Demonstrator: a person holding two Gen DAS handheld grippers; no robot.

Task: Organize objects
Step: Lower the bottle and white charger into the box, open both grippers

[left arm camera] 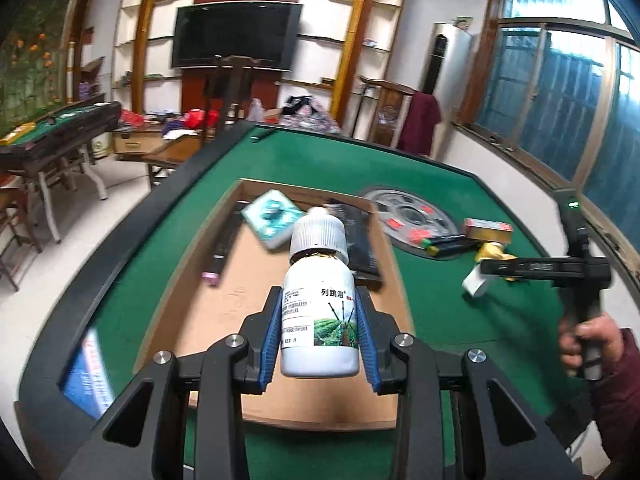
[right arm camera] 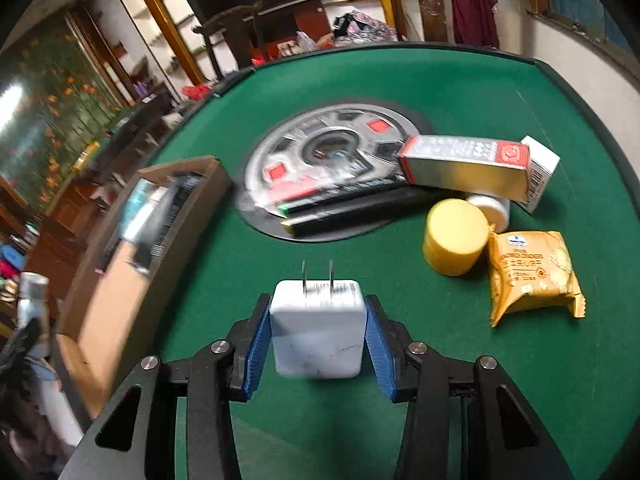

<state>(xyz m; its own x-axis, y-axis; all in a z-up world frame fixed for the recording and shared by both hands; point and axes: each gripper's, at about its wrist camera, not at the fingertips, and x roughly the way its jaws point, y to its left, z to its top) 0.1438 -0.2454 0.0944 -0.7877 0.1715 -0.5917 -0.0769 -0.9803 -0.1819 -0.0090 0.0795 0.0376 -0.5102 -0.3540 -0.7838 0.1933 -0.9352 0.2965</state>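
My left gripper [left arm camera: 319,300] is shut on a white bottle [left arm camera: 320,320] with a ribbed grey cap, which hangs over the open cardboard box [left arm camera: 200,292] on the green table [left arm camera: 440,320]. Several items lie in the box, among them a teal packet [left arm camera: 272,218] and flat black items [left arm camera: 356,236]. My right gripper [right arm camera: 318,304] is shut on a white plug adapter [right arm camera: 318,328], prongs pointing away, just above the felt. In the left wrist view the right gripper [left arm camera: 492,270] shows side-on at the right, held by a hand [left arm camera: 588,336].
Right of the table's round centre panel [right arm camera: 320,148] lie a silver-red carton [right arm camera: 464,166], a white box [right arm camera: 540,172], a yellow jar [right arm camera: 454,242], a small white jar [right arm camera: 490,208], a cracker packet [right arm camera: 534,276] and black sticks [right arm camera: 348,204]. The cardboard box [right arm camera: 120,280] stands left.
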